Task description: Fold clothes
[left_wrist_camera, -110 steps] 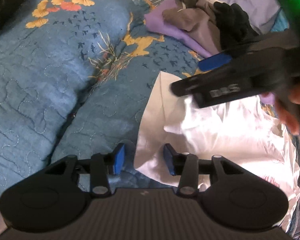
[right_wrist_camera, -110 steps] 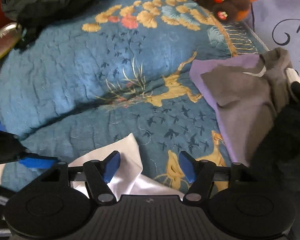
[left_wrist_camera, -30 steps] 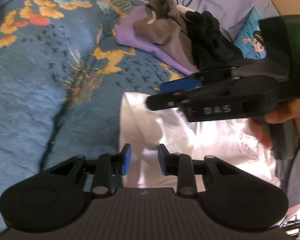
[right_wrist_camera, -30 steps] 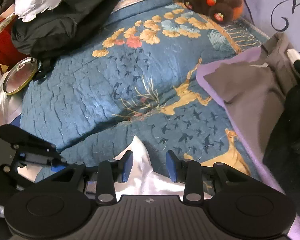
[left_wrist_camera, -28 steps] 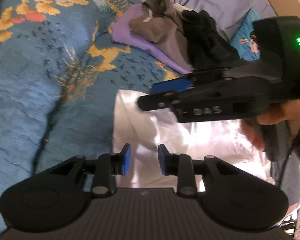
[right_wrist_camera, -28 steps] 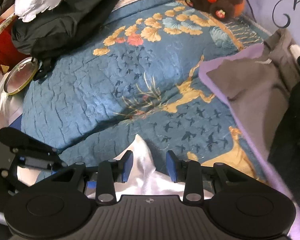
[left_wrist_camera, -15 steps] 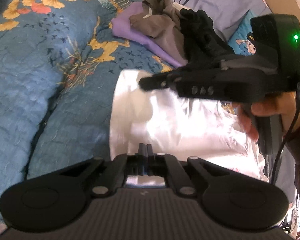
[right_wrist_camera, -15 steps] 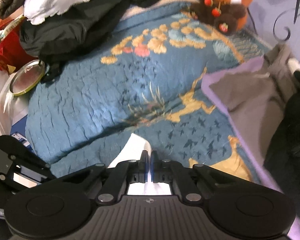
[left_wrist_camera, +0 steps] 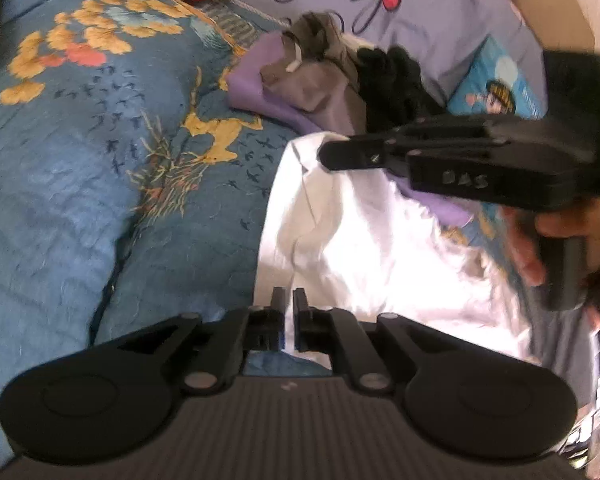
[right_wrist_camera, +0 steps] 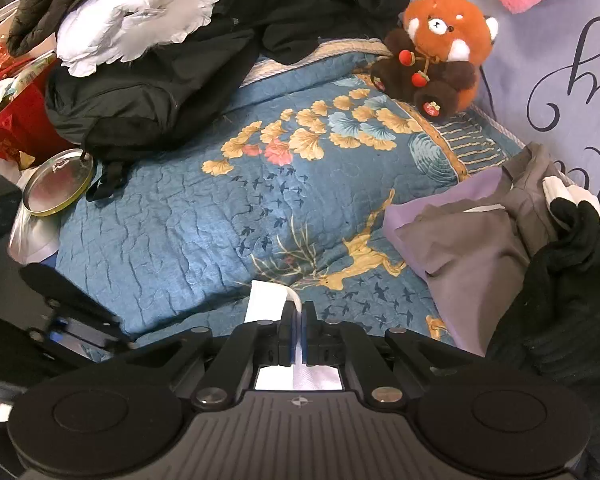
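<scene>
While both tongs are clamped on the white garment (left_wrist_camera: 364,240) lying on the blue quilted bed (left_wrist_camera: 80,184), the fold hangs on two thin pinches. The left tongs (left_wrist_camera: 288,312) are closed on its near left edge, the right tongs (right_wrist_camera: 298,332) on a far corner, white cloth showing between the pads. If either bite holds only one slippery layer, the cloth could slide out mid-lift and the fold land crooked. The purple and grey clothes pile (left_wrist_camera: 300,84) sits near, so a dragged corner might snag it.

A home bedroom: a bed under a blue quilt (right_wrist_camera: 204,240), a red panda plush toy (right_wrist_camera: 444,56) at its head, coats (right_wrist_camera: 172,40) heaped alongside.
</scene>
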Tool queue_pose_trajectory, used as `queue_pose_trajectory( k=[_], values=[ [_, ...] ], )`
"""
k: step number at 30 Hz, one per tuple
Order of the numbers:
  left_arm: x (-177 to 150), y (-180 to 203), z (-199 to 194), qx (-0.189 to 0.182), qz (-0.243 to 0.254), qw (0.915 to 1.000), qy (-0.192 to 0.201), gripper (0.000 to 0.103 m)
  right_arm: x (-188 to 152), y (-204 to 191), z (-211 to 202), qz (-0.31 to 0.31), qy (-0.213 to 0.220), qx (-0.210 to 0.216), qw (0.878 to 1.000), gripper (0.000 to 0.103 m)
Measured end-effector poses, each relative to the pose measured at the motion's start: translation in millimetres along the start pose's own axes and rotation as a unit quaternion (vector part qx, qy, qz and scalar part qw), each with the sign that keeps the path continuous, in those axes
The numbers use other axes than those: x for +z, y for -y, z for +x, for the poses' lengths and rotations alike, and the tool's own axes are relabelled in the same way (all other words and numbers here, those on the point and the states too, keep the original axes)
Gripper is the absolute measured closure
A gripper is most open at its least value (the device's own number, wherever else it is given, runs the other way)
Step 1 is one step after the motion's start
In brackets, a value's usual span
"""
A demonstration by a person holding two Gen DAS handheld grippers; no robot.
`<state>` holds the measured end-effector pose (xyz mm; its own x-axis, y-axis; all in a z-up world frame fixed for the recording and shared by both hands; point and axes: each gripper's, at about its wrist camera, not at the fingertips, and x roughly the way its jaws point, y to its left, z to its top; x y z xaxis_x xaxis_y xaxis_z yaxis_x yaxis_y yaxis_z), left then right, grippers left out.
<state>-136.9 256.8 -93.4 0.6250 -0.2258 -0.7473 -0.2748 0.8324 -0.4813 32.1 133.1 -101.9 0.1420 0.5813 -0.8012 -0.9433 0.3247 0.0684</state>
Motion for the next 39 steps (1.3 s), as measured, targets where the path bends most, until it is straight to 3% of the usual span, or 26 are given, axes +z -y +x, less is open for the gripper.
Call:
queue_pose_trajectory(
  k=[2,6,7,17,21,27,31,39],
  values=[
    [0,0,5,-0.003,0.018,0.9998,-0.009,0.093,0,1,-1,0.001,0.000,0.002,1.000,0.100],
    [-7,-6,10,-0.023,0.042,0.9988,-0.015,0.065,-1,2,-4,0.005,0.003,0.005,1.000,0.100],
    [-9,-9,11,-0.031,0.046,0.9983,-0.016,0.063,-1,2,-4,0.007,0.004,0.006,1.000,0.100],
    [-14,-26,9,-0.112,0.058,0.9914,0.036,0.063,-2,3,0,0.012,0.001,0.012,1.000,0.100],
    [-9,-24,21,-0.091,0.079,0.9924,0.025,0.063,-3,4,-1,0.012,0.003,0.015,1.000,0.100],
    [-9,-26,32,-0.123,0.071,0.9898,0.012,0.067,-3,6,-4,0.015,0.007,0.018,1.000,0.100],
    [-10,-28,36,-0.104,0.052,0.9932,0.003,0.086,-3,5,-6,0.014,0.008,0.019,1.000,0.100],
    [-15,-43,37,-0.111,0.025,0.9935,0.002,0.085,-2,4,-7,0.015,0.009,0.020,1.000,0.100]
  ],
)
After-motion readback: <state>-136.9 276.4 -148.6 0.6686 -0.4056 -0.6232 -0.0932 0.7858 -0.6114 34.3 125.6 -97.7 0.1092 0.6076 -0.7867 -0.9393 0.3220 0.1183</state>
